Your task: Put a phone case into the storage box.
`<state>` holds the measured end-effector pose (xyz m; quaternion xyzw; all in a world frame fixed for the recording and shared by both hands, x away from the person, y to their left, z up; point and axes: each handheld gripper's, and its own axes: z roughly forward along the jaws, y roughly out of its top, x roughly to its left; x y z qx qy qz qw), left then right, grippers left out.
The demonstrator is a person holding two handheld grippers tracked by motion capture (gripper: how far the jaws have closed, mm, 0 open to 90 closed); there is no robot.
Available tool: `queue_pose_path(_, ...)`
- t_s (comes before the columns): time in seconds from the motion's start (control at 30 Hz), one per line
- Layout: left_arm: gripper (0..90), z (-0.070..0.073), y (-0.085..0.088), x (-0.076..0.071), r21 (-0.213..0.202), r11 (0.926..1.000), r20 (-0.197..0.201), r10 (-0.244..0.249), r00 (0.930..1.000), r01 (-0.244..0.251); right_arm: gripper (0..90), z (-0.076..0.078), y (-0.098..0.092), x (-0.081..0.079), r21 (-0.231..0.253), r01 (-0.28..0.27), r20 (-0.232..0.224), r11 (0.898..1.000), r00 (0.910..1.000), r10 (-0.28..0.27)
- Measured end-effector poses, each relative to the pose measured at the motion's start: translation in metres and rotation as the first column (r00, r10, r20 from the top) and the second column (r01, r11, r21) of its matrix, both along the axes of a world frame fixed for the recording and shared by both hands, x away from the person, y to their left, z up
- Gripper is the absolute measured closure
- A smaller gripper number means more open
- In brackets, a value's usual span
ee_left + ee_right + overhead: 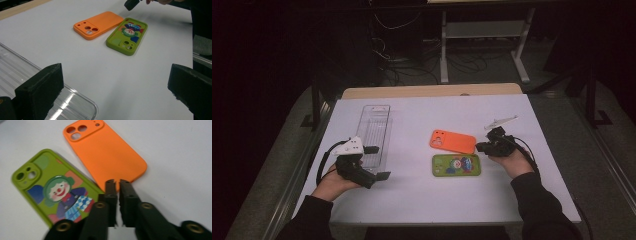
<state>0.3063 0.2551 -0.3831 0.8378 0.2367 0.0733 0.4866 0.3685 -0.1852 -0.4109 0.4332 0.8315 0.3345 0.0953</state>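
Note:
An orange phone case (453,141) lies camera-holes up on the white table, and a green case with a clown picture (456,165) lies just in front of it. My right gripper (479,147) is at their right ends. In the right gripper view its jaws (116,182) are shut with nothing between them, and their tips are over the near end of the orange case (107,152), beside the green case (50,190). My left gripper (378,162) is open at the left, next to a clear plastic tray (374,132). Its wide jaws (115,82) face the orange case (98,24) and the green case (127,35).
The white sheet (422,200) covers the table, with a wooden strip (432,91) along its far edge. The rounded corner of the clear tray (75,102) lies under my left jaw. Desk legs and cables stand on the dark floor beyond the table.

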Motion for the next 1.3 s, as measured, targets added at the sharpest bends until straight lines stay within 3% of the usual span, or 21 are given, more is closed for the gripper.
queue_pose_path(0.27, 0.0, 0.001, 0.001, 0.0, 0.008, 1.0, -0.001, -0.003, 1.0, 0.003, 88.5, -0.016, 0.003, 0.013, -0.016, 0.022, -0.019, 1.0, 0.9996, -0.022)
queue_pose_path(0.73, 0.0, 0.001, 0.0, 0.0, 0.012, 0.9999, -0.002, -0.007, 1.0, 0.007, 88.5, -0.025, 0.001, 0.012, -0.024, -0.013, -0.063, 1.0, 0.9979, 0.011)
queue_pose_path(1.0, 0.0, 0.001, 0.0, 0.0, 0.007, 0.9999, -0.002, -0.008, 1.0, 0.008, 88.6, -0.026, 0.0, 0.006, -0.044, -0.089, -0.078, 0.995, 0.9932, 0.086)
queue_pose_path(1.07, 0.0, 0.001, 0.0, 0.0, 0.007, 0.9999, -0.003, -0.008, 1.0, 0.008, 88.6, -0.026, 0.0, 0.003, -0.043, -0.143, -0.084, 0.989, 0.9867, 0.139)
queue_pose_path(1.3, 0.0, 0.001, 0.0, 0.0, 0.003, 0.9999, 0.0, -0.01, 1.0, 0.01, 88.6, -0.025, 0.006, -0.006, -0.046, -0.236, -0.1, 0.971, 0.9678, 0.231)
